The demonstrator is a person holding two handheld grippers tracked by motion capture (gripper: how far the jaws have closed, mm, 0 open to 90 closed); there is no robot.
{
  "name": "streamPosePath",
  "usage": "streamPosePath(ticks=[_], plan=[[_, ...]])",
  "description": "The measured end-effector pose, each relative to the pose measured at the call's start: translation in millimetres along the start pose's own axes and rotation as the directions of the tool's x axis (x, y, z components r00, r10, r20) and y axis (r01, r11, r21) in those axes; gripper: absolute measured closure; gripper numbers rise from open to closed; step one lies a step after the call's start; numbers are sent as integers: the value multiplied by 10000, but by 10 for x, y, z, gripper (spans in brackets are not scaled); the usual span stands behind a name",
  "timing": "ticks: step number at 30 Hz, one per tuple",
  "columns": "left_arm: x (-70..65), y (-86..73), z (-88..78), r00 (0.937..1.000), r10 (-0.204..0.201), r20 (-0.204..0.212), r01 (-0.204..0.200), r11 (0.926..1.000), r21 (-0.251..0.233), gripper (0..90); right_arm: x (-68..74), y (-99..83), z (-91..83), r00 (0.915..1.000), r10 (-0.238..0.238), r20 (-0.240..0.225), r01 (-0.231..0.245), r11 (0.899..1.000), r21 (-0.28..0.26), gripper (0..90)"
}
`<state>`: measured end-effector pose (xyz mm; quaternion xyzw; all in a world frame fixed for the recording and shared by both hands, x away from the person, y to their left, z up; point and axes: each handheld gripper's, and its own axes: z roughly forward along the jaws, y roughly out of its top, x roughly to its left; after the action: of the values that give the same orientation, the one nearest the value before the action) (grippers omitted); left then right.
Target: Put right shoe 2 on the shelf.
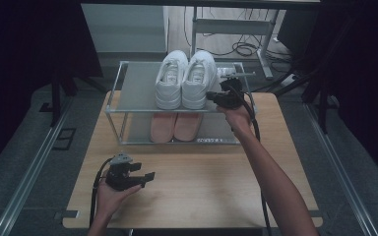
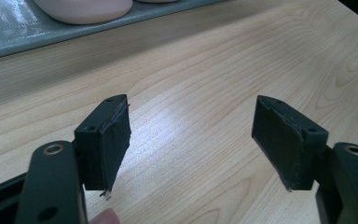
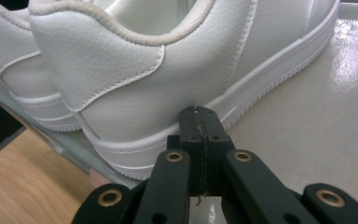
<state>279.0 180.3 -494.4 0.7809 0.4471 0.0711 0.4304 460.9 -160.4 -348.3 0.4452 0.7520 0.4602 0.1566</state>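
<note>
Two white sneakers [image 1: 184, 78] stand side by side on the top shelf of a small metal rack [image 1: 128, 88], toes pointing away. A pink pair [image 1: 174, 127] sits on the lower shelf beneath them. My right gripper [image 1: 210, 97] is at the heel side of the right white sneaker [image 3: 168, 70]; its jaws are shut with nothing between them, tips touching the shoe's sole edge. My left gripper [image 1: 147, 176] rests low over the wooden table [image 1: 202, 182] at the front left, jaws open wide and empty, as the left gripper view [image 2: 191, 135] shows.
The rack stands at the far half of the table; its lower shelf edge [image 2: 23, 37] and a pink toe [image 2: 84, 9] show in the left gripper view. Black cables trail from both grippers. A grey floor, metal rails and a desk frame surround the table.
</note>
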Motion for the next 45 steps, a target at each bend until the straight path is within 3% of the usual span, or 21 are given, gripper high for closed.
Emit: streamPosePath(ticks=[8,16,20,31,33,39,45], plan=[[4,1,7,10000,-1,-15,1,10000,5,285,32,8,0,9996,-183,203,182,9998,55,900],[22,-2,17,10000,-43,-9,43,10000,25,284,15,0,-3,9999,-119,116,119,9999,25,900],[37,3,4,9999,-141,60,141,9999,-81,285,-31,5,-49,9999,16,-124,-20,9995,-311,900],[98,-19,-21,9997,-257,-58,256,9996,-134,285,-93,-54,-151,9994,-355,18,356,9984,-439,886],[86,-31,-31,9996,-281,-64,281,9995,-139,285,-99,-95,-195,9989,-458,47,460,9972,-586,846],[42,-44,-66,9997,-242,-75,240,9995,-183,284,-95,-229,-335,9953,-962,-83,951,9916,-874,560],[23,-42,-94,9999,-107,-37,106,9995,-286,285,-82,-404,-534,9922,-1242,-118,1217,9846,-1251,490]])
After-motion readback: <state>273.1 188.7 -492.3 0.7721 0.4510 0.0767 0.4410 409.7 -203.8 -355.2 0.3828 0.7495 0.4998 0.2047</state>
